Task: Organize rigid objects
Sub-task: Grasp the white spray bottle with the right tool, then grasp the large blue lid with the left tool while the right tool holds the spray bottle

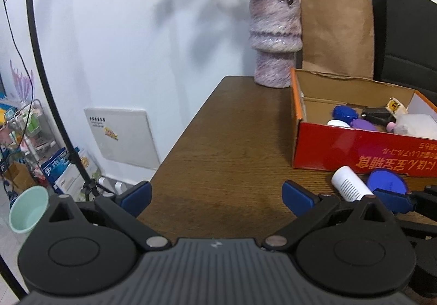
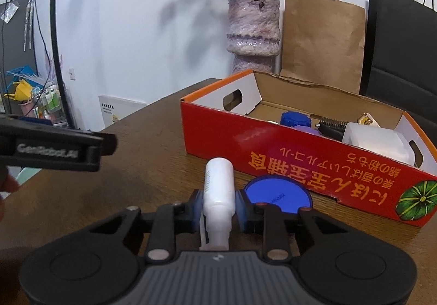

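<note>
Right claw (image 2: 218,208) clamped on white bottle (image 2: 218,184), held low over the surface (image 2: 153,157) just before the red box (image 2: 273,163), likely for transfer inside. Blue lid (image 2: 275,195) lies beside it. Left claw (image 1: 217,195) spread apart, empty, standing clear.

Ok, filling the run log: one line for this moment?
right gripper: shut on white bottle | left gripper: open, empty | blue lid: on table | red box: part-filled

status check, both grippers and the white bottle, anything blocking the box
Right gripper shut on white bottle. Left gripper open, holding nothing. Blue disc lies flat between bottle and red box; box top open.
</note>
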`<state>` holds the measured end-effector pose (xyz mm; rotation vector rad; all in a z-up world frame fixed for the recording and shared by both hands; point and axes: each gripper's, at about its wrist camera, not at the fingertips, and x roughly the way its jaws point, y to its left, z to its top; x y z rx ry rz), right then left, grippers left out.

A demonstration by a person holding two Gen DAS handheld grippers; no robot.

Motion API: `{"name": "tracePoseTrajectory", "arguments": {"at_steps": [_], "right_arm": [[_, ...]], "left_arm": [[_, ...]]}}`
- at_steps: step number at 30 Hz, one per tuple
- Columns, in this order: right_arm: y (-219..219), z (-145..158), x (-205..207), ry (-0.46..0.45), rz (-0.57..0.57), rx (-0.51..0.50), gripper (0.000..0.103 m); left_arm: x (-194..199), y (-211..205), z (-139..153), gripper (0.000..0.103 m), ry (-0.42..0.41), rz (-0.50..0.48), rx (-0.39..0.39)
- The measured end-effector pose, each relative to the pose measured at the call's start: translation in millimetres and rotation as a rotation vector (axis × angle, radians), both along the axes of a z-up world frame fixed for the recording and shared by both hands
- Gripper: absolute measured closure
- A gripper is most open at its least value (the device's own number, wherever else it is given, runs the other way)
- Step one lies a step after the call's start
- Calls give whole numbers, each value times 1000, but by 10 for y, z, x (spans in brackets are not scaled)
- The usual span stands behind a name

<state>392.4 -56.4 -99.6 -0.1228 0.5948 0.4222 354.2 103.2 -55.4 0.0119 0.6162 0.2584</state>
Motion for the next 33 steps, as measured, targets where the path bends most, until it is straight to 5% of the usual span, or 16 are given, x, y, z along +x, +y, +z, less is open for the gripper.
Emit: {"name": "tracePoseTrajectory", "arguments": {"at_steps": [33], "right_arm": [[-624, 280, -290, -141, -93, 109, 77]], "left_arm": [[-84, -130, 33, 0, -59, -24, -9]]}}
